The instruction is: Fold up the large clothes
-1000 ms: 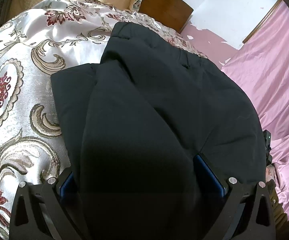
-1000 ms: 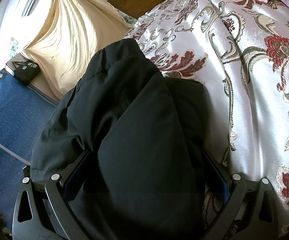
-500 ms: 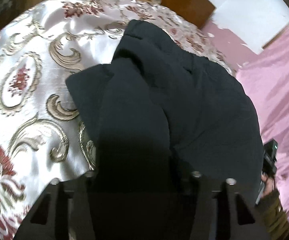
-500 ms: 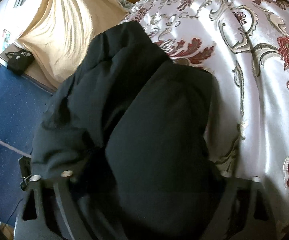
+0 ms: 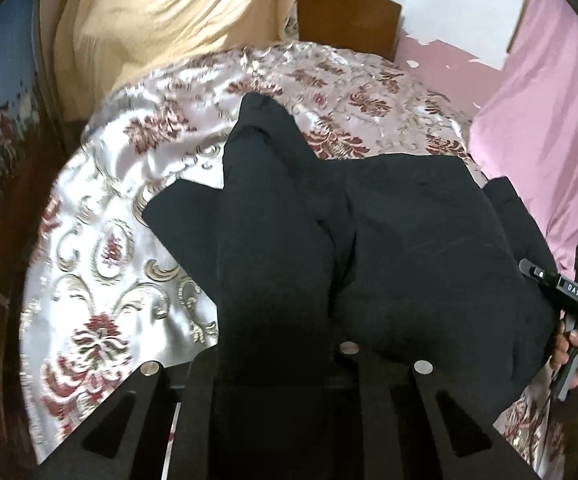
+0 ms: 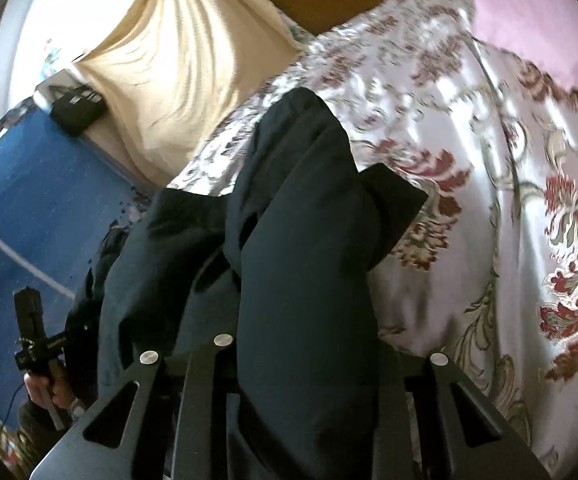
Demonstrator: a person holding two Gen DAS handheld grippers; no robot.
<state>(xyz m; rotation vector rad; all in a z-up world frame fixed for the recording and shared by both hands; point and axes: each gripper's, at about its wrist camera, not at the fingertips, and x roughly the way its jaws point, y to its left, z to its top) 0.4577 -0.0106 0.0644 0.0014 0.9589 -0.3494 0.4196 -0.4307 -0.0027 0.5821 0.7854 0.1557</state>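
The garment (image 5: pixel 369 240) is lying on the bedspread (image 5: pixel 101 248) — headboard (image 5: pixel 345 12) standing behind, curtain (image 5: pixel 161 20) hanging left of it, sheet (image 5: pixel 549 100) draping right.

Black garment (image 5: pixel 389 248), thick and bunched in soft folds, partly lifted off the floral bedspread (image 5: pixel 101 248), one end trailing toward the headboard.

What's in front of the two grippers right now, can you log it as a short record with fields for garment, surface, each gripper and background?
garment: black garment, bunched in thick folds, lifted at the near end
surface: floral satin bedspread under the garment
left gripper: closed on a fold of the garment
right gripper: closed on another fold
background: cream cloth, pink sheet, wooden headboard
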